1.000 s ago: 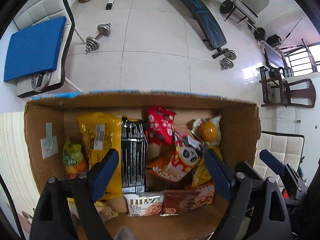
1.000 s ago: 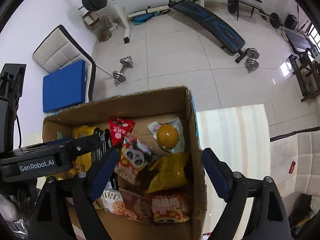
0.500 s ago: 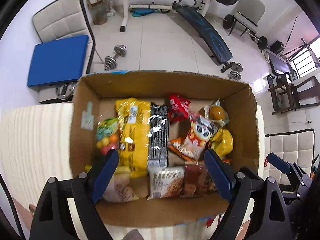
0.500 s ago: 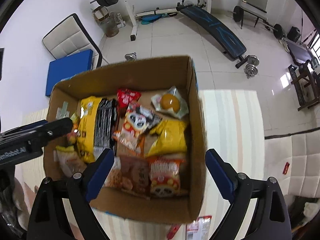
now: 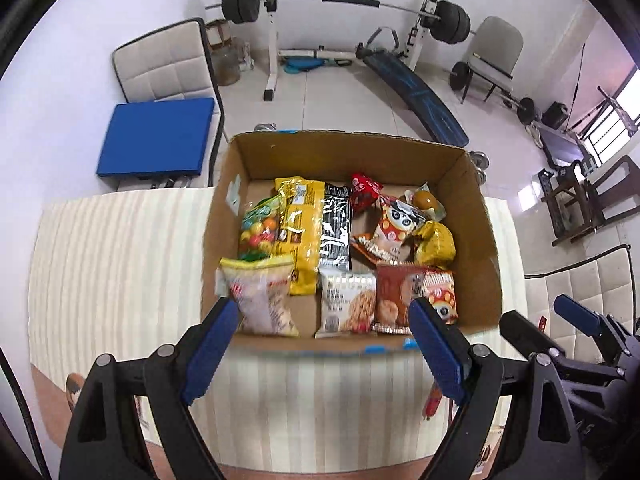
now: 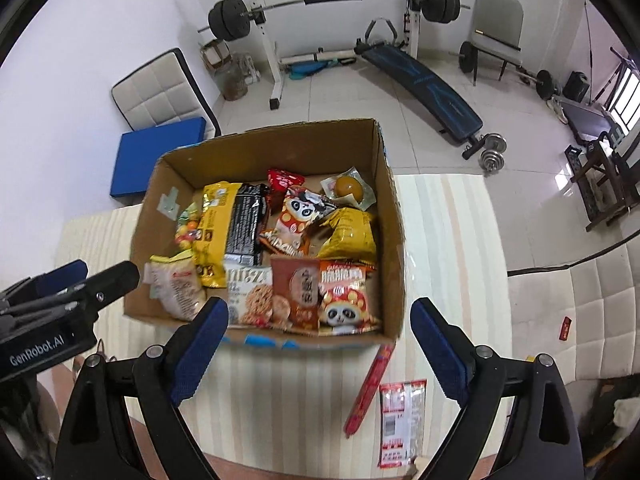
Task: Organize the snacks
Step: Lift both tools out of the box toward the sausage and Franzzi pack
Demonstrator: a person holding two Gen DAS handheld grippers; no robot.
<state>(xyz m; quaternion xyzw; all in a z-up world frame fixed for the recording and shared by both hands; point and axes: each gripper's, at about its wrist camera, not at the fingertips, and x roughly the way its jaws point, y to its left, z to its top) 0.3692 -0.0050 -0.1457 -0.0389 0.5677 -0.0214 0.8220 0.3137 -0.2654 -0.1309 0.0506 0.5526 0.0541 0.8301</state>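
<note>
On the striped counter (image 5: 120, 248) sits our cardboard box (image 5: 476, 216), full of snacks. Both tools have pulled back and up in the last second, so now we see the whole box from above, not just its inside. We think that means one snack was just put away and we are ready to look for the next.

On the left, our left hand-held gripper (image 5: 320, 344) hangs above the box's near edge. Its blue fingers are spread wide and hold nothing.

Inside the box, going left to right, we see a bag of colored candy balls (image 5: 256, 232), a tall yellow bag (image 5: 302, 228), a black packet (image 5: 335, 232), a panda bag (image 5: 394, 224) and a crumpled gold bag (image 5: 436, 240). The yellow bag and black packet lie flat, side by side, with their long sides running from the near wall to the far wall.

On the right, our right hand-held gripper (image 6: 320, 344) is also spread wide with nothing in it. Two snacks are left on the counter, outside the box: a long red stick (image 6: 370, 390) leaning from the box corner toward us, and just right of it a flat red and white packet (image 6: 400, 420), its long side pointing at us too. We think these go in next.
</note>
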